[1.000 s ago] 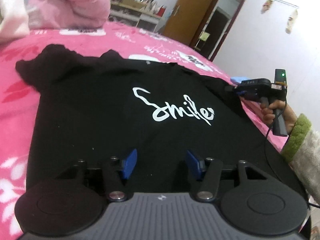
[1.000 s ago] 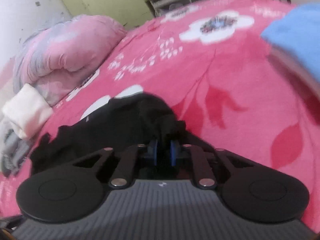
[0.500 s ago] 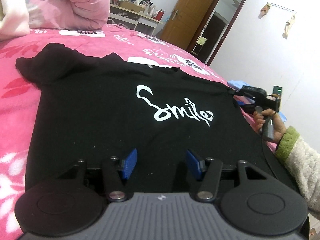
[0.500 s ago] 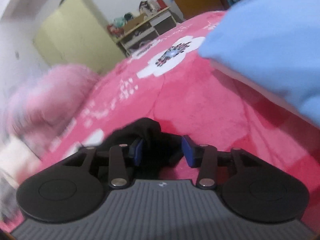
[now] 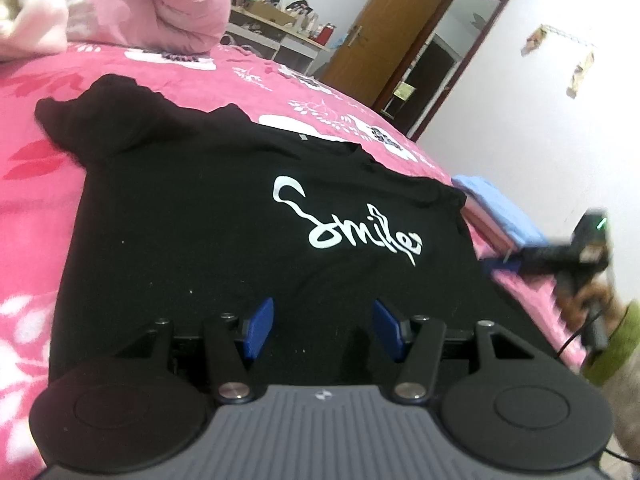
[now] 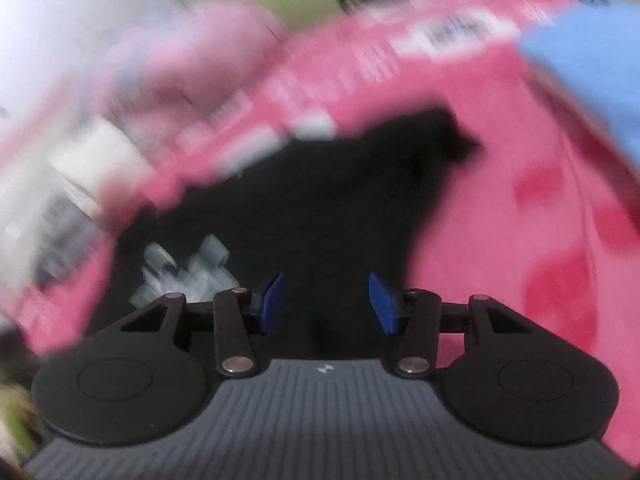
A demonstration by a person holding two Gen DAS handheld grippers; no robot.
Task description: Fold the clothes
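I see both my left hand-held gripper (image 5: 323,329) and right hand-held gripper (image 6: 325,303) spread wide, gripping nothing, over the black T-shirt (image 5: 224,216) lying flat on the bed (image 5: 36,184).

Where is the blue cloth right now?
In the left wrist view, the blue cloth lies on the pink bedspread at the right, just past the sleeve of the black T-shirt, near the right gripper.

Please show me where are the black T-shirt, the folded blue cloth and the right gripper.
black T-shirt (image 5: 192,216): left wrist view, plain chest fabric left of the print.
folded blue cloth (image 5: 496,204): left wrist view, its top face.
right gripper (image 6: 324,304): right wrist view, midway between its fingertips.
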